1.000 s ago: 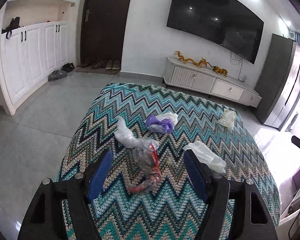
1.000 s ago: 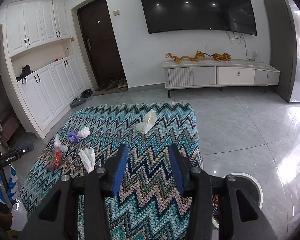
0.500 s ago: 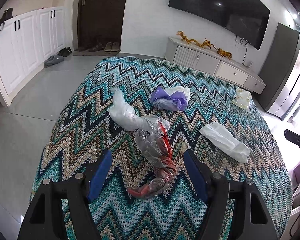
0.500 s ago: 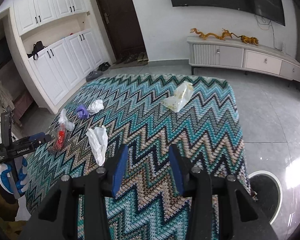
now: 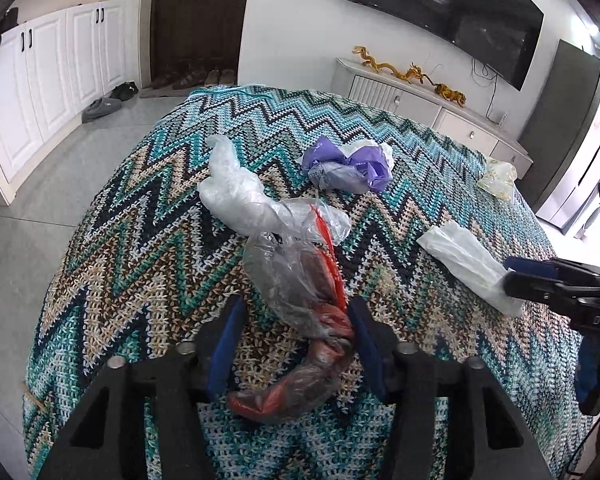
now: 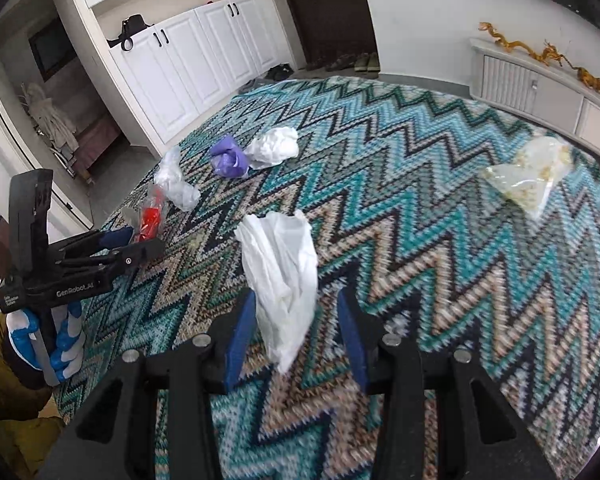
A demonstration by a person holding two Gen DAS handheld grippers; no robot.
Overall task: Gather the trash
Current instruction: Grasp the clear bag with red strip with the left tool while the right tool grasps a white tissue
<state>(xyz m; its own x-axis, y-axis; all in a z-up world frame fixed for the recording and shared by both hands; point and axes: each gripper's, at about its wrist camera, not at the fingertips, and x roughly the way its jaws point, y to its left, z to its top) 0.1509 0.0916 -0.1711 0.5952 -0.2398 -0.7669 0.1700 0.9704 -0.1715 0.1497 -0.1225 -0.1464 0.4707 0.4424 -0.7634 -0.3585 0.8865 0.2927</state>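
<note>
Left gripper [image 5: 294, 330]: jaws spread around the red-and-clear wrapper [image 5: 300, 312] on the zigzag cloth [image 5: 140, 240], right pad touching, no pinch yet. Right gripper [image 6: 296, 332]: spread around the white bag [image 6: 282, 272], right of that wrapper. Wrapper's contents hard to make out. Beyond it, clear bag [image 5: 240, 196], purple wad [image 5: 352, 168]. White crumple [image 6: 276, 146] behind the purple, plain only from the right wrist.

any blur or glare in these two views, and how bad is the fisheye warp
Left wrist view: sharp, the red and clear bag crisp; ceiling lights glare on the tv; dark corners. Right wrist view: motion blur smears the zigzag cloth near the bottom, the white tissue slightly soft. Both bow the table edges outward.
</note>
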